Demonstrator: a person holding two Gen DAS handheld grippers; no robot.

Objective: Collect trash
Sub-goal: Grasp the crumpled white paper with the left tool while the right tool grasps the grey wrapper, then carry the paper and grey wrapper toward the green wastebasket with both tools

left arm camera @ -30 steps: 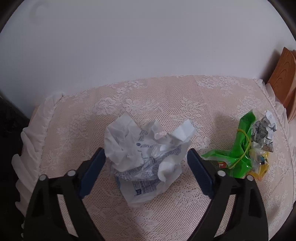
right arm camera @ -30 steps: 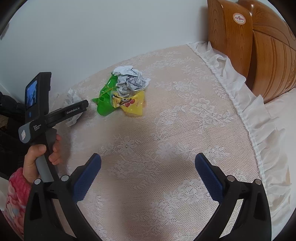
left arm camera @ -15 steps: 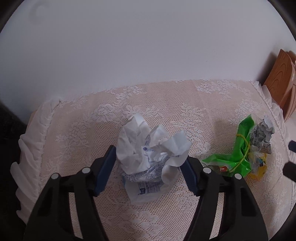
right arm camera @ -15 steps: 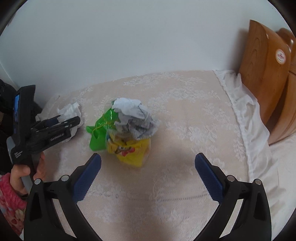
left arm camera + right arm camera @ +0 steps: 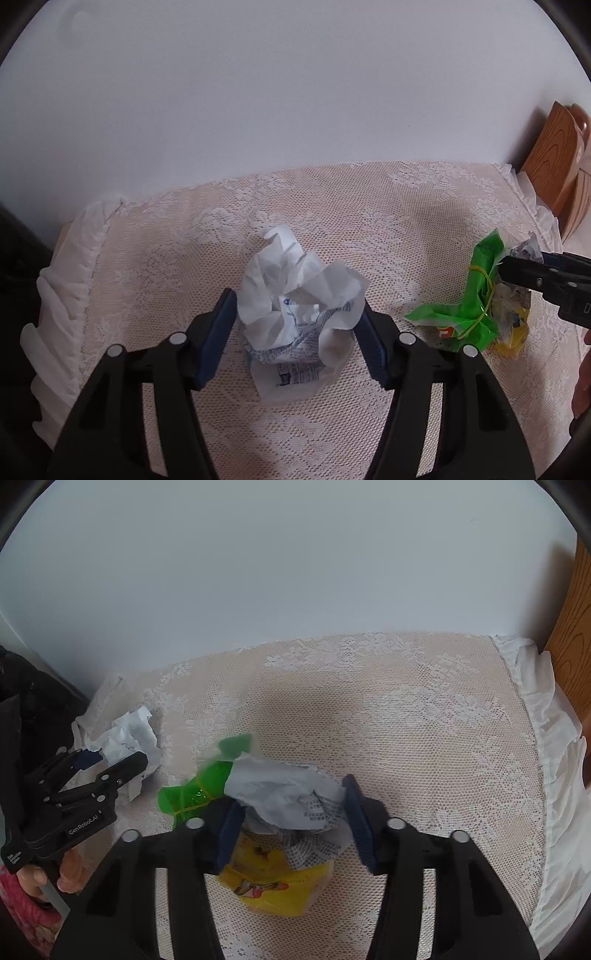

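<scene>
Left gripper (image 5: 297, 321) is seen closing around crumpled white paper (image 5: 295, 295) lying on the lace-covered tabletop (image 5: 388, 214); both blue pads (image 5: 218, 332) are pressed against the wad's sides, so it is clamped. Right gripper (image 5: 291, 812) is closing over a bundle just right of the white paper: crumpled printed paper (image 5: 288, 794) sits between the jaws, pads touching its edges, with a green wrapper (image 5: 207, 786) and yellow wrapper (image 5: 273, 890) beneath. A hand (image 5: 70, 871) in a pink sleeve (image 5: 22, 912) is seen on the left gripper's handle. A wooden headboard (image 5: 557, 166) is seen at right.
</scene>
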